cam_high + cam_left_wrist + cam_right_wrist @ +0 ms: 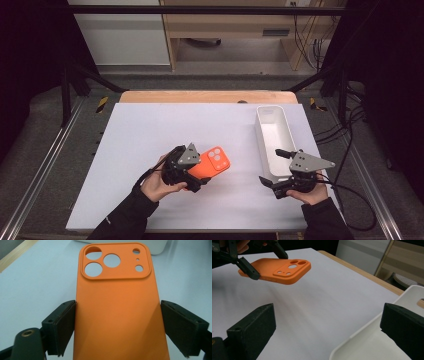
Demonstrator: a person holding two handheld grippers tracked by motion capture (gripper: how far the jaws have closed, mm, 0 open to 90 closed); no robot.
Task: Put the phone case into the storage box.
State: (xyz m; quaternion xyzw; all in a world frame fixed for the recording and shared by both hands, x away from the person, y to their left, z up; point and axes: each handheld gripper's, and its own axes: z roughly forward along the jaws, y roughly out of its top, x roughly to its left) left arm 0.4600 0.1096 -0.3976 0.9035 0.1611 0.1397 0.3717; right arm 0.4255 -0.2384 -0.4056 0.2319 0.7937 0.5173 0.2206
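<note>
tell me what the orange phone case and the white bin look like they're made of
Orange phone case: probably silicone or soft rubbery plastic; matte, even colour, rounded edges, moulded camera cutouts, no sharp glare.
White bin: likely hard moulded plastic; thin smooth walls, rolled rim, faint sheen in the right gripper view.
How soft or stiff either is can't be judged by look alone.

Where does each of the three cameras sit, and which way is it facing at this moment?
High view: above the person's side, looking forward and down on the white table; both forearms, the left gripper and right gripper show.
Left gripper view: on that gripper, looking along its jaws clamped on the orange phone case.
Right gripper view: on that gripper, looking leftward across the table between its open jaws, white bin at the right.
Shared: the case appears in all three.
</note>
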